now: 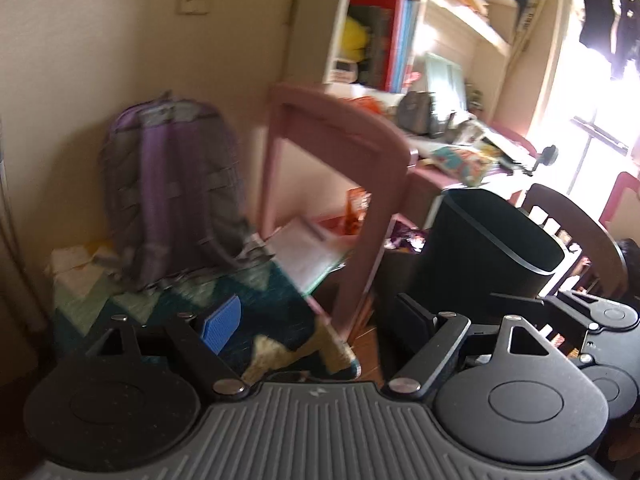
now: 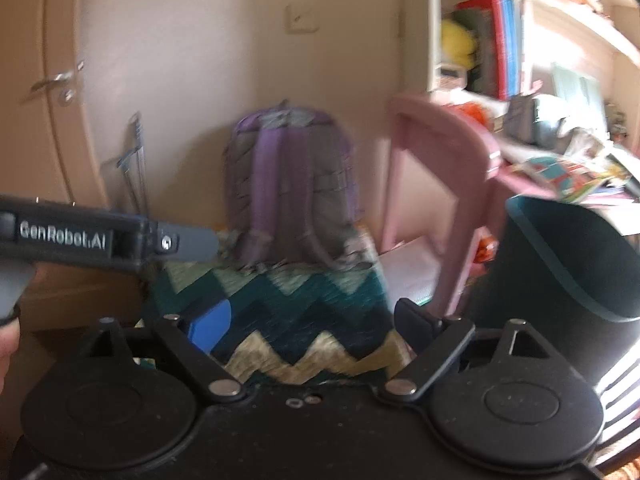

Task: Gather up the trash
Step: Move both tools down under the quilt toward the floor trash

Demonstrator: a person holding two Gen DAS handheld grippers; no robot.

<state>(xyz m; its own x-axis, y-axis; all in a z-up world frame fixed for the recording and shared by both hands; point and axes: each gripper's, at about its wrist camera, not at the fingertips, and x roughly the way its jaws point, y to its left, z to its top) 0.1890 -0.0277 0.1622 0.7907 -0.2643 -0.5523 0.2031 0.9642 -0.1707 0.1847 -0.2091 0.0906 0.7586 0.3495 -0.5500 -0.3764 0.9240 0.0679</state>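
Trash here looks like the crumpled paper [image 1: 80, 268] heaped on the floor by the wall, left of the purple backpack [image 1: 172, 192], though blur leaves that a guess; more scraps may lie under the pink chair [image 1: 332, 184], too smeared to tell. A dark bin [image 1: 484, 248], the likely place for it, stands on the floor just right of that chair, in front of the cluttered pink desk [image 1: 460, 168].

Both tools are empty: the left gripper [image 1: 316, 320] has its jaws spread wide with only the zigzag rug [image 2: 288, 308] showing between them, and the right gripper [image 2: 308, 324] is spread just as wide, nothing held.

Risks, as I judge them: the paper sits tight against the backpack and its loose straps, so a hurried grab could snag a strap or drag the bag over. Chair legs crowd the path between paper and bin, and a swing across could clip them. The two grippers ride close together, so they might knock each other when reaching
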